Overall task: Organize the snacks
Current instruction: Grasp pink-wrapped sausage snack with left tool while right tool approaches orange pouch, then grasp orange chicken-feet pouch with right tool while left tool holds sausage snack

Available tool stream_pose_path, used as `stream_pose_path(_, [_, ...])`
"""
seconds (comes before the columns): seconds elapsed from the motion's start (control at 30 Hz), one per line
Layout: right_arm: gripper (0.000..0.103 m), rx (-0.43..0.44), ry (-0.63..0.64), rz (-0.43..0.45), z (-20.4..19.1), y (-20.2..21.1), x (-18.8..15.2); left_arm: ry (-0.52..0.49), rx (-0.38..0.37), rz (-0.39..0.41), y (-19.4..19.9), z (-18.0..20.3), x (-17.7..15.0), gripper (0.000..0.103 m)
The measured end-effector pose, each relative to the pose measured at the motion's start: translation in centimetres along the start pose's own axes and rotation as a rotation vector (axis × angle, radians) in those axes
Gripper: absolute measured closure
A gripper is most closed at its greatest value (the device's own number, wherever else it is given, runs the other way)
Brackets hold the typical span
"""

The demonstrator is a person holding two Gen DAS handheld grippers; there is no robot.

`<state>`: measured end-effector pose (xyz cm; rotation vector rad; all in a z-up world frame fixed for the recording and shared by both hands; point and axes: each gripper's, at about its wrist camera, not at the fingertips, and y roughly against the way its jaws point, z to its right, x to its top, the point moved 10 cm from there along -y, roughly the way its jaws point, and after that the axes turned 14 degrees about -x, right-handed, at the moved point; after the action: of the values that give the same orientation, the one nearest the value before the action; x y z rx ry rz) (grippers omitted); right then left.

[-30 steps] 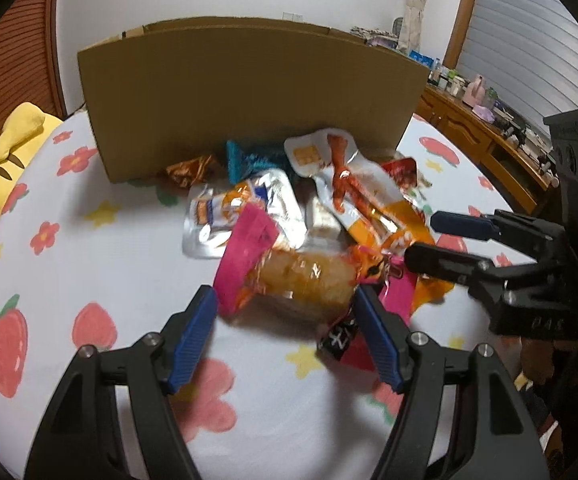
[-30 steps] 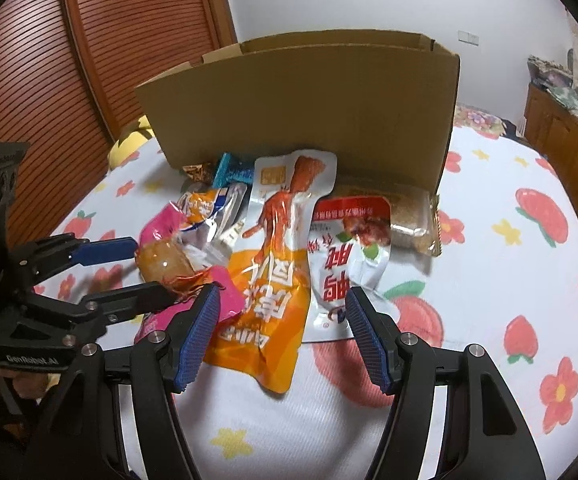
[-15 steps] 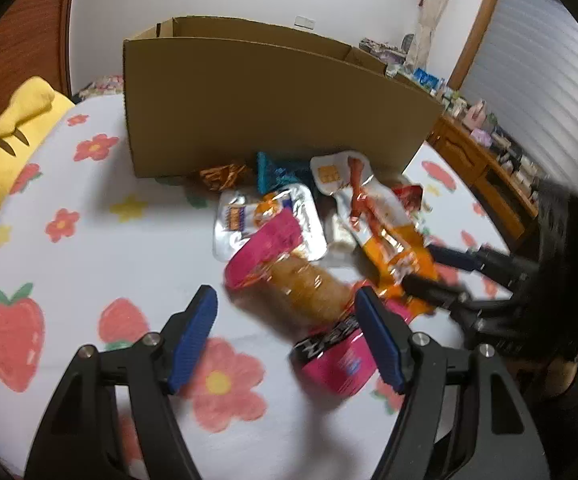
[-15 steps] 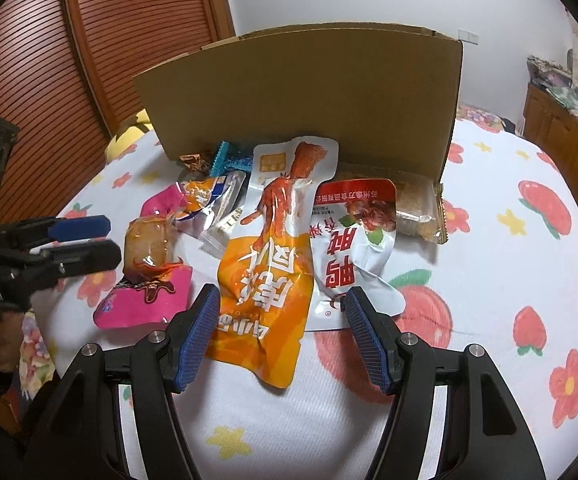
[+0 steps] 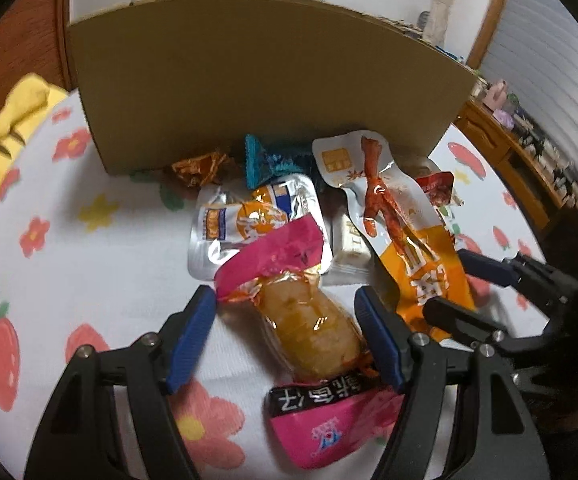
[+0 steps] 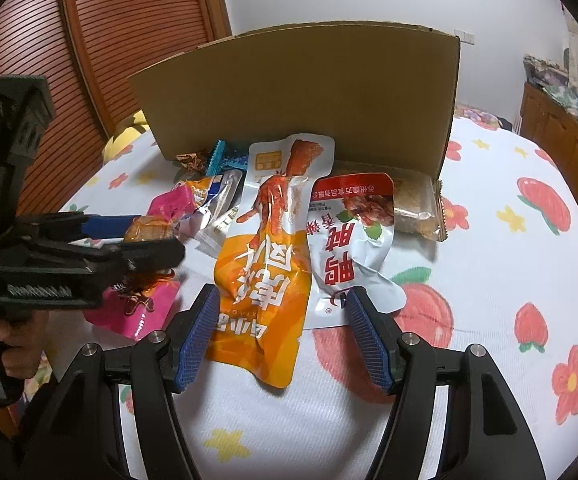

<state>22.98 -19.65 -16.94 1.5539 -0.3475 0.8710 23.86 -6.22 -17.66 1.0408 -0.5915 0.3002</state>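
Note:
A pile of snack packets lies in front of a tall cardboard box (image 5: 257,80), which also shows in the right wrist view (image 6: 301,92). My left gripper (image 5: 289,336) is open, its jaws on either side of a pink-ended packet with a golden piece inside (image 5: 309,328). My right gripper (image 6: 281,336) is open around the near end of an orange chicken-feet pouch (image 6: 265,280), beside a white and red pouch (image 6: 345,248). The left gripper also shows in the right wrist view (image 6: 129,240), over the pink packet (image 6: 137,308).
A silver pouch (image 5: 249,216), a teal packet (image 5: 273,160), a small orange wrapper (image 5: 201,168) and a brown bar (image 6: 413,208) lie by the box. The cloth has strawberry and flower prints. A yellow cushion (image 5: 9,128) lies far left, wooden cabinets (image 6: 565,136) right.
My left gripper has moved forward and down, so the pink-ended packet now lies between its open jaws. My right gripper has edged closer to the orange pouch.

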Motion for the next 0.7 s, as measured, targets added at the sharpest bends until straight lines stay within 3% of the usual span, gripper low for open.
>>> stream_pose_path(0.07, [0.035, 0.001, -0.005, -0.001, -0.1, 0.0, 0.0, -0.016, 0.000, -0.002, -0.1, 0.1, 0.0, 0.034])
stream_pose_path(0.13, [0.035, 0.003, -0.007, 0.000, -0.1, 0.0, 0.0, -0.031, -0.009, -0.001, 0.1, 0.2, -0.1, 0.060])
stream_pose_path(0.2, [0.035, 0.003, -0.008, 0.000, -0.1, 0.0, 0.0, -0.038, 0.000, -0.004, 0.4, -0.1, -0.3, 0.064])
stream_pose_path(0.7, [0.035, -0.016, -0.009, -0.005, 0.0, 0.1, 0.0, -0.089, -0.025, 0.070, 4.8, 0.0, -1.7, 0.067])
